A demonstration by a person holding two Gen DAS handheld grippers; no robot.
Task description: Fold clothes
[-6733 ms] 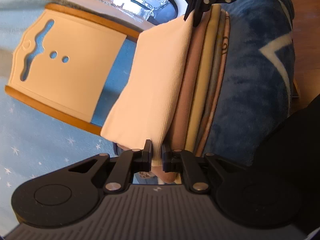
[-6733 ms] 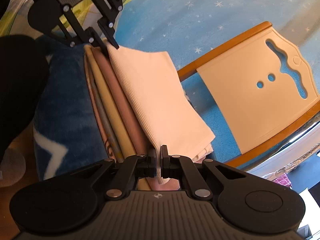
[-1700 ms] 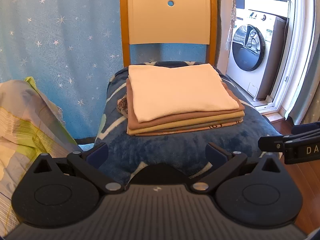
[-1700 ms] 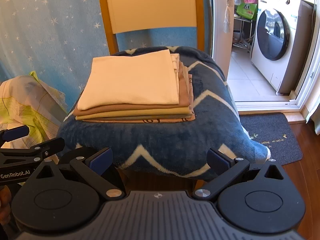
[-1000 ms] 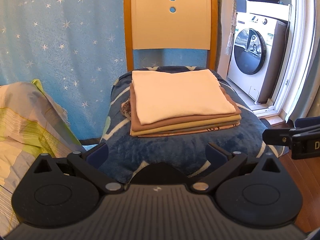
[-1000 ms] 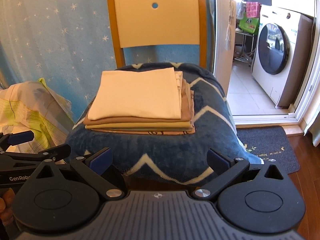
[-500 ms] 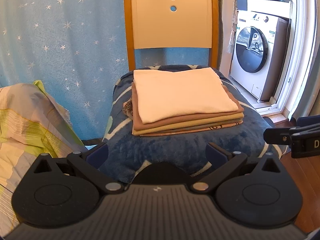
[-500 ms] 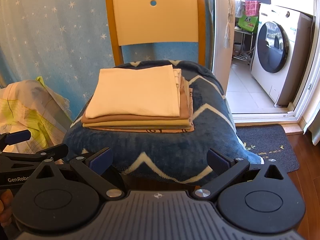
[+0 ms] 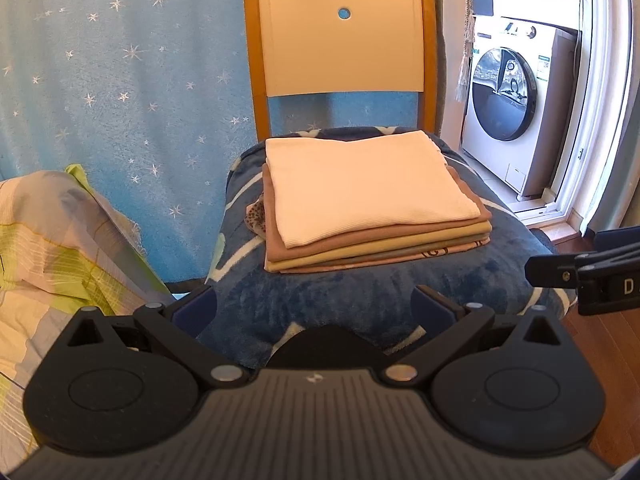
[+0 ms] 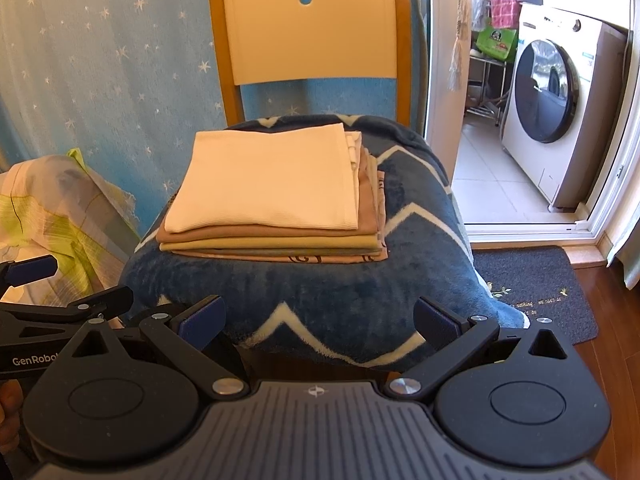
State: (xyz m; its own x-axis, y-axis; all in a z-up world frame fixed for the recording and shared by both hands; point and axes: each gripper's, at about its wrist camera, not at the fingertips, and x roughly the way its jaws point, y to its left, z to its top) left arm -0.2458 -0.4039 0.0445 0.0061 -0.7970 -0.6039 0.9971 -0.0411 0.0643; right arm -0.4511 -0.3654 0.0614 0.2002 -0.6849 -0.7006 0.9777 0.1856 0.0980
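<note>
both grippers, left gripper (image 9: 314,306) and right gripper (image 10: 318,318), spread wide and empty. stack of folded clothes (image 9: 372,204) lies straight ahead on the blanket-covered chair seat (image 9: 360,304), long axis crosswise, neither gripper evidently nearer.

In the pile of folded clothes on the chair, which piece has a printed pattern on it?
The bottom piece of the pile: its pinkish front edge carries dark curly marks. The cream, brown and yellow-green pieces above it look plain.

Both grippers are held level, side by side and apart, pointing forward. The left gripper (image 9: 314,306) has its jaws spread wide, holding nothing. The right gripper (image 10: 320,318) is likewise spread wide and empty, just beside it.
</note>
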